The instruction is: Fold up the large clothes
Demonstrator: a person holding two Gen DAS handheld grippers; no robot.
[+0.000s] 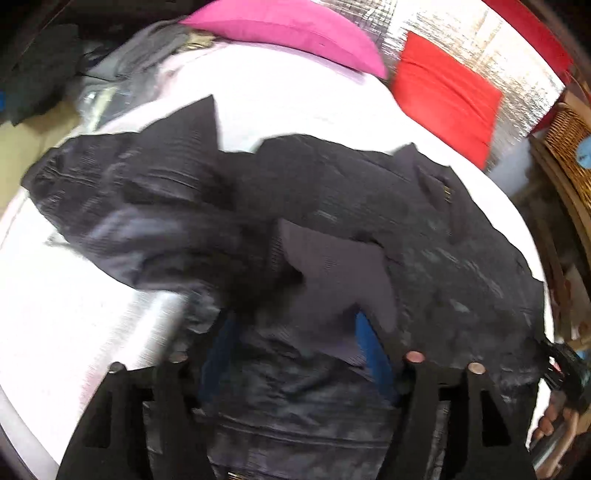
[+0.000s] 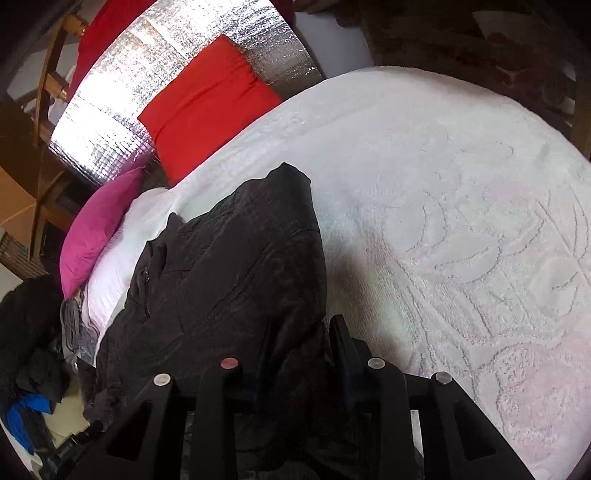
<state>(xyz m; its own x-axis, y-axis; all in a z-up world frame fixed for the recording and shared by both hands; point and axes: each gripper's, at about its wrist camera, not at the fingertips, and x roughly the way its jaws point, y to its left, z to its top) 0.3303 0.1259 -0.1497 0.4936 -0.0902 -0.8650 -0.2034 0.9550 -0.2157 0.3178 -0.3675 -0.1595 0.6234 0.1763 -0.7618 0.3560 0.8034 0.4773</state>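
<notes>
A large dark jacket (image 1: 406, 221) lies crumpled across a white textured bedspread (image 1: 295, 96). In the left wrist view my left gripper (image 1: 295, 332) stands over its near part. The blue pads (image 1: 369, 347) are wide apart, with loose folds of fabric between them and no pinch showing. In the right wrist view the jacket (image 2: 229, 266) runs from the bedspread (image 2: 461, 221) up into my right gripper (image 2: 295, 339). Its jaws are narrow and bunched cloth fills them, draping over and hiding the left finger. At the left view's right edge a hand (image 1: 554, 417) holds the right gripper (image 1: 565, 365).
A pink pillow (image 1: 288, 29) and a red cushion (image 1: 447, 96) lie at the head of the bed, against silver foil sheeting (image 2: 122, 103). More dark clothes (image 2: 29, 332) are heaped beside the bed. A wicker basket (image 1: 569, 147) stands at the right.
</notes>
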